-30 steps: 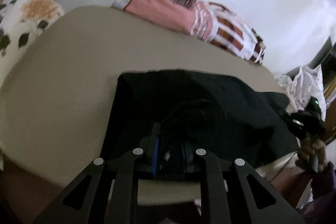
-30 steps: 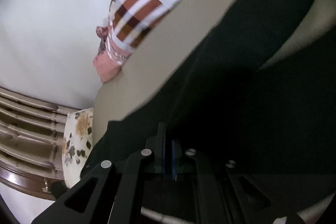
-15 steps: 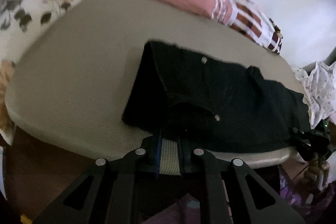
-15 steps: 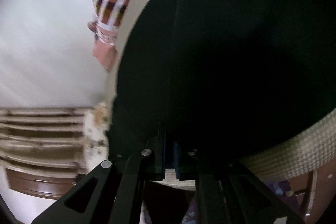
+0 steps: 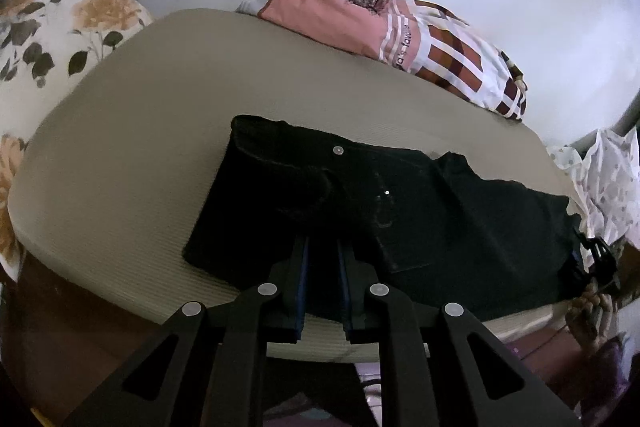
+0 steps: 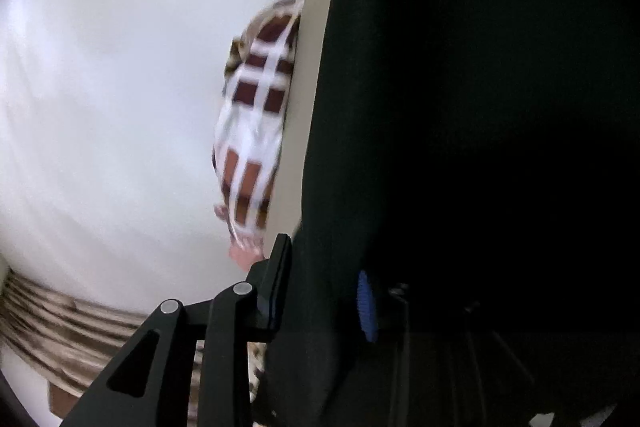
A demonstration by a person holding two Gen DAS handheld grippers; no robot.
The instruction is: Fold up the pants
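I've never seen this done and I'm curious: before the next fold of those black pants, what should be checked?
1. Pants lying on the mat: ok.
2. Left fingers open at the pants' near edge: ok.
3. Right fingers open: ok.
4. Right fingers free of cloth: cannot tell, black fabric fills the gap.
5. Pants' far edge even: not ok, it steps.
6. Clothes pile apart from pants: ok.

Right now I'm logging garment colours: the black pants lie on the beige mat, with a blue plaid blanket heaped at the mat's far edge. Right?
Not quite. The left wrist view shows the black pants on the beige mat, but the blanket heaped at the mat's far edge is pink with brown-and-white plaid, not blue.
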